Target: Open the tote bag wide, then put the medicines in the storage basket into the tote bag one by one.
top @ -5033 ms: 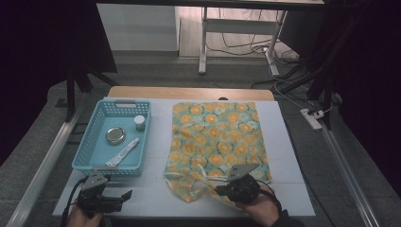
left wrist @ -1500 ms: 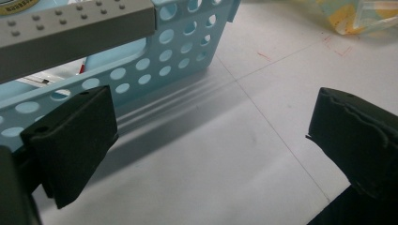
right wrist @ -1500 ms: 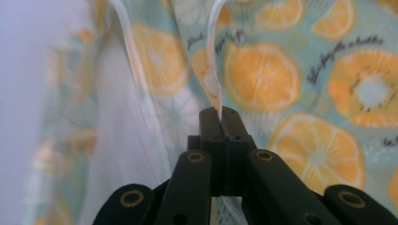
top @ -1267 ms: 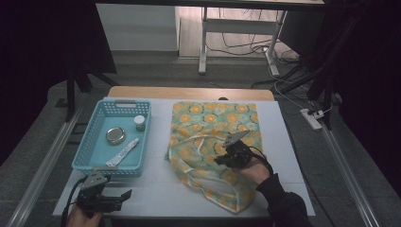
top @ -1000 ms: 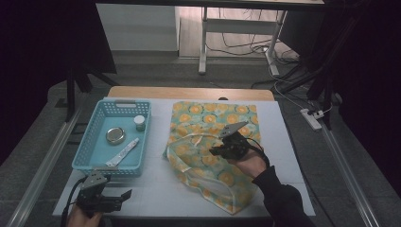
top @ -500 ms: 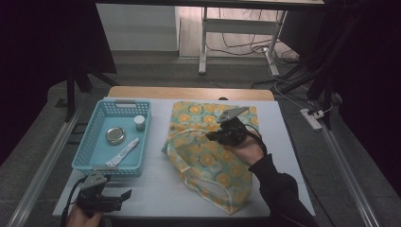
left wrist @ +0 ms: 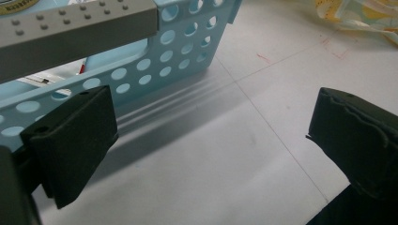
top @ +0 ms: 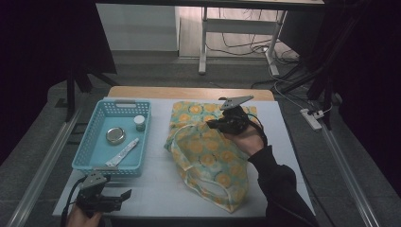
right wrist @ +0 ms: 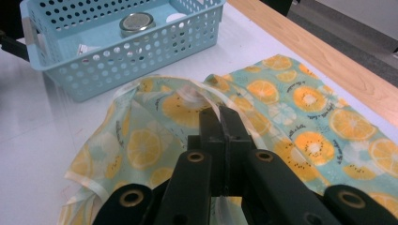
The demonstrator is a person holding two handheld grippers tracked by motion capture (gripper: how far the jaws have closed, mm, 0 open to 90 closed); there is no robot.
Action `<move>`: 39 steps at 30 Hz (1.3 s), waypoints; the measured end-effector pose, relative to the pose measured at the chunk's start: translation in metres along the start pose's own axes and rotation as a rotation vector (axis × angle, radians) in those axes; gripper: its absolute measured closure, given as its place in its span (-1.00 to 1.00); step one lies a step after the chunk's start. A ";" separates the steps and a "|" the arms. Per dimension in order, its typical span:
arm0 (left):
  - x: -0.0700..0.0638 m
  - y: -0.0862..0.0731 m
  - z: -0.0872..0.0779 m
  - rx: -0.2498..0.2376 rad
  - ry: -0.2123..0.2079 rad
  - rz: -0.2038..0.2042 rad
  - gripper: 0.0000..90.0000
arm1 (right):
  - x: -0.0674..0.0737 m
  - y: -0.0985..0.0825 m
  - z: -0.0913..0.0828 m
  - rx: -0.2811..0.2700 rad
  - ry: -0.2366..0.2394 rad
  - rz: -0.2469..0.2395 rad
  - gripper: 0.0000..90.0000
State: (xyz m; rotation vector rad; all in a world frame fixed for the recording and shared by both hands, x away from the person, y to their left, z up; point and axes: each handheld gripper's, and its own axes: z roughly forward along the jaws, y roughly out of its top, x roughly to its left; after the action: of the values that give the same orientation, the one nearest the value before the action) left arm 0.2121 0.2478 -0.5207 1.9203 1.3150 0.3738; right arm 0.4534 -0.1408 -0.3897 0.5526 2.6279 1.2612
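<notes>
A cloth printed with orange slices (top: 208, 156) lies on the white table, right of the middle. My right gripper (top: 222, 124) hangs above the cloth's back half, shut on a pinched-up fold with a white band. In the right gripper view that fold of the cloth (right wrist: 300, 98) rises in a ridge to the closed tips of my right gripper (right wrist: 220, 112). The near end of the cloth trails toward the table's front edge. My left gripper (top: 120, 195) rests at the front left, its jaws wide apart. In its own view the left gripper (left wrist: 211, 136) holds nothing.
A light blue perforated basket (top: 90, 156) stands left of the cloth, holding a round tin (top: 115, 135), a small white bottle (top: 139, 122) and a tube (top: 123, 152). The basket's wall (left wrist: 178, 51) is just ahead of the left gripper. A wooden strip (top: 189, 92) edges the table's back.
My right gripper has risen and moved toward the back of the table, drawing the pinched cloth with it so the cloth bunches up. The left gripper has stayed put.
</notes>
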 end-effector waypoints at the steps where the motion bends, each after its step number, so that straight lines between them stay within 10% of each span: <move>1: 0.000 0.000 0.000 0.000 0.000 0.000 -0.97 | 0.000 0.002 -0.001 -0.004 -0.004 0.000 1.00; 39: 0.002 0.000 -0.001 -0.008 -0.020 -0.010 -0.96 | -0.009 0.020 -0.007 -0.044 0.002 0.020 1.00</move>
State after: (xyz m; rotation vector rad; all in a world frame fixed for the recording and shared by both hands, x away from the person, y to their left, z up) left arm 0.2118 0.2503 -0.5205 1.9049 1.3077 0.3535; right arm 0.4643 -0.1379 -0.3694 0.5718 2.5952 1.3231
